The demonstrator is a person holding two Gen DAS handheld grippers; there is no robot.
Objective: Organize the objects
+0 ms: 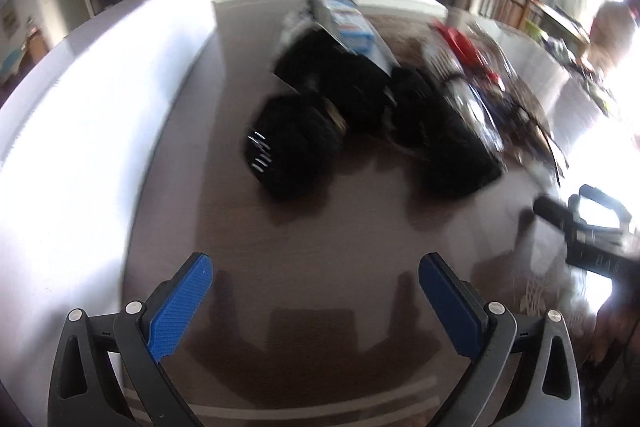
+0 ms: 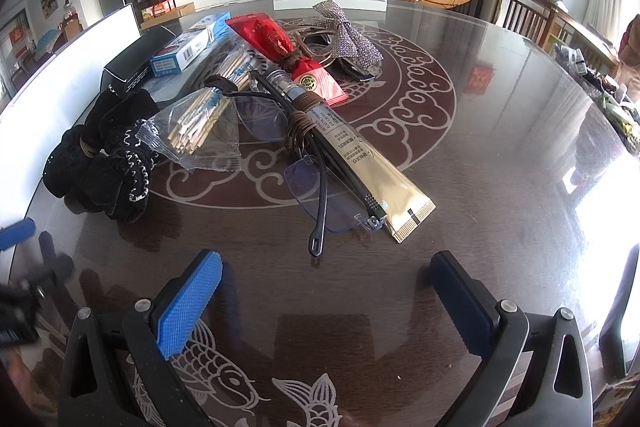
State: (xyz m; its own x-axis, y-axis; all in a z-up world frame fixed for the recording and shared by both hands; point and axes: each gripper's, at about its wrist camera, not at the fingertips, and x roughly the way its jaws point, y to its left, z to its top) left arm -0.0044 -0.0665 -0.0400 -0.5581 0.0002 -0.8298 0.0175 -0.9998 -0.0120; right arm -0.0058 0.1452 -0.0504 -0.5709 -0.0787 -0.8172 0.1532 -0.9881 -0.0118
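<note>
- The right tongs (image 2: 326, 293) are spread wide and empty, low over the dark glossy worktop (image 2: 500, 147).
- The left tongs (image 1: 316, 291) are likewise released with nothing between the blue pads (image 1: 180, 307); that view is smeared by motion.
- Just ahead of the right tongs lies a pair of glasses (image 2: 320, 183), resting against a gold tube (image 2: 372, 167) bound with brown cord.
- A red packet (image 2: 292, 55) lies beyond the tube, a glittery bow (image 2: 348, 31) to its right.
- To the left: a clear bag of sticks (image 2: 200, 127), a black velvet piece (image 2: 108, 163), possibly a hair tie, and a blue box (image 2: 192, 47).
</note>
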